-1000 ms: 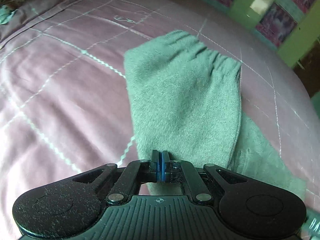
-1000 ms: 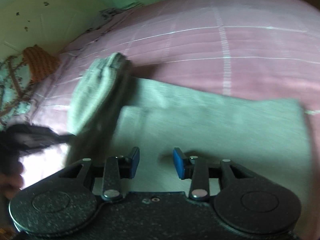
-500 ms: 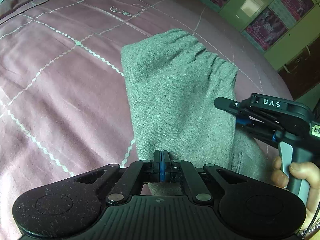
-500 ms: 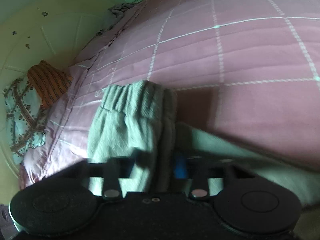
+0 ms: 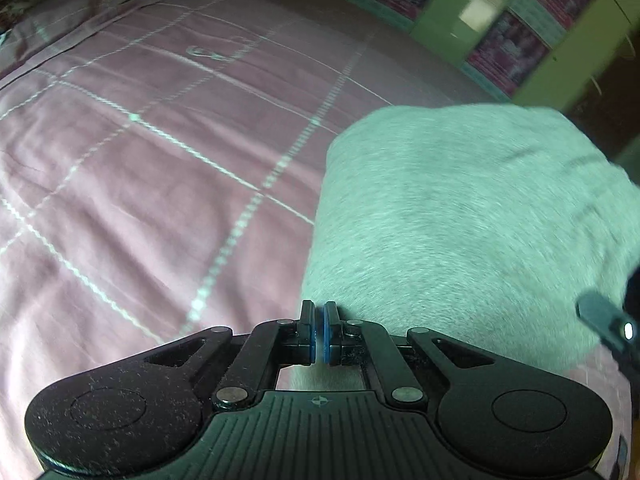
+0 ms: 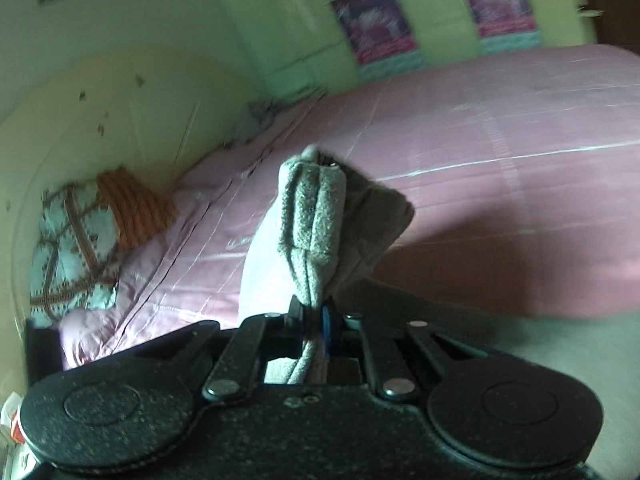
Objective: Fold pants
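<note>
The grey pants (image 5: 460,232) are already doubled over and partly lifted off the bed (image 5: 160,168). In the left wrist view they form a broad, smooth panel that starts at the tool's tip and spreads ahead and to the right; its far edge is blurred, so I cannot tell whether that end rests on the cover or hangs above it. In the right wrist view the stacked edge stands up from the tool as several thick layers pressed side by side, with more grey cloth lying flat on the bed at the lower right.

The left gripper (image 5: 319,334) has its jaws pressed together on the near edge of the panel, with cloth showing beneath them. The right gripper (image 6: 310,322) pinches the bundled layers (image 6: 316,224), which pass down between its jaws. Its dark tip shows at the right edge of the left wrist view.

As I judge it, at least one fold is made, since the layers are stacked several deep. What is left seems to be carrying the held edge over the flat part, laying it down, releasing it and smoothing it into a compact packet.

Beyond the pants lie the pink checked cover, patterned pillows (image 6: 72,248) near the wall, and a green wall with posters (image 5: 508,56).
</note>
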Available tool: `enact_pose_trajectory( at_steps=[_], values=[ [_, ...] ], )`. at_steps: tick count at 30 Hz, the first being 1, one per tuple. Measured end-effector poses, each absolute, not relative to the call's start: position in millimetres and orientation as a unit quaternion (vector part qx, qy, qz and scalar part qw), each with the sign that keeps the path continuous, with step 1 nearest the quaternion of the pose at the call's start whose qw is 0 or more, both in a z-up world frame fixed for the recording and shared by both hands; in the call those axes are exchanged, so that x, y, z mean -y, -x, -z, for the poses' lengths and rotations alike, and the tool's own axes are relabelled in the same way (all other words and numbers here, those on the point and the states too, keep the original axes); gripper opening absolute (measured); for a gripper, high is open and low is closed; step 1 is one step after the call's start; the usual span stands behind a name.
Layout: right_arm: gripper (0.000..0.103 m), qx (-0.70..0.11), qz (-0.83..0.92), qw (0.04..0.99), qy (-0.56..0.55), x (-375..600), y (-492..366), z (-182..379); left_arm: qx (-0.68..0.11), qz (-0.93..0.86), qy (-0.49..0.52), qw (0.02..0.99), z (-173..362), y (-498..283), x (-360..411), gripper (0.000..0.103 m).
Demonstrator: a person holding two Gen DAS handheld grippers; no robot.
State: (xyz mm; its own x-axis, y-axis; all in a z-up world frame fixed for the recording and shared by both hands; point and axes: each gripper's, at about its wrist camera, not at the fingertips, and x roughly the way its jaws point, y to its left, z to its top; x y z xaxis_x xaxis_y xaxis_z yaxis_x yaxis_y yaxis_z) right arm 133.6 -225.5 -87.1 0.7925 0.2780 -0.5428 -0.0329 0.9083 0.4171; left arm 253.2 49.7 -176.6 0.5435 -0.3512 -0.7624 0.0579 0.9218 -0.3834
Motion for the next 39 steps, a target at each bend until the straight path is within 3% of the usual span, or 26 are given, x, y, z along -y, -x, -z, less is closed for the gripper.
enact_pose_trajectory(
  at_steps=[4,8,11,14,16,17,18,21,27,39],
  values=[
    [0.011,-0.319,-0.019,0.925,-0.207,263,-76,102,-0.487,0.137,0.12,0.854,188,-234,-11,0.001],
    [0.023,-0.404,0.037,0.879,-0.25,303,-64,158,-0.476,0.128,0.059,0.868,188,-218,11,0.001],
    [0.034,-0.383,0.042,0.875,-0.293,323,-51,159,-0.484,0.121,0.068,0.864,181,-218,8,0.001],
    [0.037,-0.367,0.047,0.882,-0.294,335,-54,150,-0.483,0.116,0.059,0.866,174,-215,11,0.001],
    [0.047,-0.361,0.053,0.881,-0.303,341,-61,148,-0.484,0.117,0.051,0.866,173,-212,14,0.001],
    [0.059,-0.36,0.056,0.879,-0.307,344,-64,148,-0.483,0.116,0.046,0.867,175,-211,16,0.001],
    [0.062,-0.361,0.058,0.877,-0.313,348,-68,152,-0.481,0.115,0.043,0.868,175,-210,17,0.001],
    [0.05,-0.374,0.043,0.857,-0.352,354,-83,168,-0.48,0.113,0.043,0.869,177,-210,16,0.002],
    [0.039,-0.371,0.063,0.849,-0.371,355,-84,185,-0.479,0.113,0.04,0.87,178,-211,18,0.002],
    [0.049,-0.374,0.076,0.835,-0.395,355,-84,188,-0.475,0.114,0.043,0.871,180,-210,17,0.002]
  ],
)
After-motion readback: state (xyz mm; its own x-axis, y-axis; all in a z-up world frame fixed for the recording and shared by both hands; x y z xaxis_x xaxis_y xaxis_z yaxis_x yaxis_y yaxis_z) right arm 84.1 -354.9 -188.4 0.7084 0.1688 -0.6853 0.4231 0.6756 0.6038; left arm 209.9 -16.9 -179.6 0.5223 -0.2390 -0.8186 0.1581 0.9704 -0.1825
